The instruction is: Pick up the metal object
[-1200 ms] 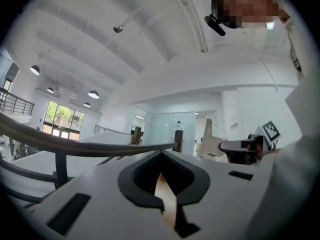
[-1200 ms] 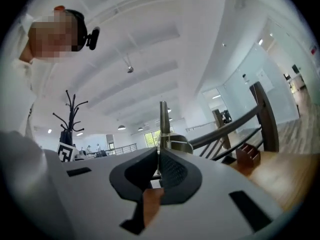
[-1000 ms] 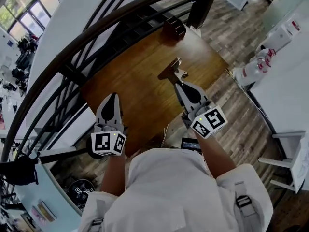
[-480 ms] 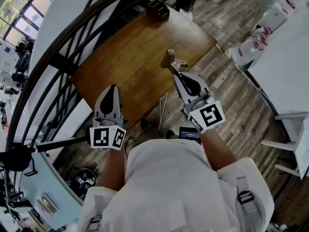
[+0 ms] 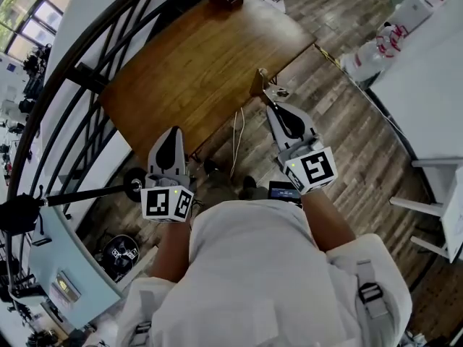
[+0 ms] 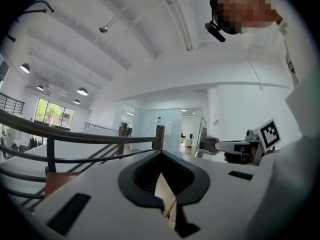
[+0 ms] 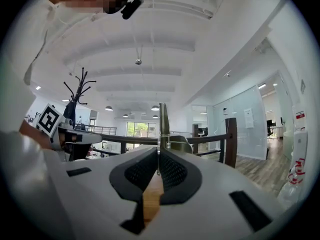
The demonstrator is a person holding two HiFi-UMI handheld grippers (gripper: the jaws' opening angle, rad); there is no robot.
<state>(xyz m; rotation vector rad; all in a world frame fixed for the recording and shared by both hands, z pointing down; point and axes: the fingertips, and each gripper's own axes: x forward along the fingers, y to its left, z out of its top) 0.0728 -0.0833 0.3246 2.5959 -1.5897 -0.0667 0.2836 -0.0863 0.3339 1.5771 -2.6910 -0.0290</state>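
Thin grey metal object, some kind of flat plate with a small spring and a curved bit on its side. It's pinched edge-on in my right gripper, and it sticks straight out past the tips. The jaws are practically together with only that thin plate between the black pads, so it's a proper clamp, not just a touch.

Handling-wise, I'd guess it's stiff and not fragile, a bit hefty for its size, and slick like bare metal usually is. My grip is on the flat end, which looks like the sensible spot. The spring side is lumpy and I reckon it'd twist in the pads. The long part hanging out front could lever downward if I swing it around, so slow moves, I think.

From the head view it's up in the air, off the brown wooden table, roughly over the table's near corner where the plank floor starts.

My left gripper is closed on nothing, well apart from all this.
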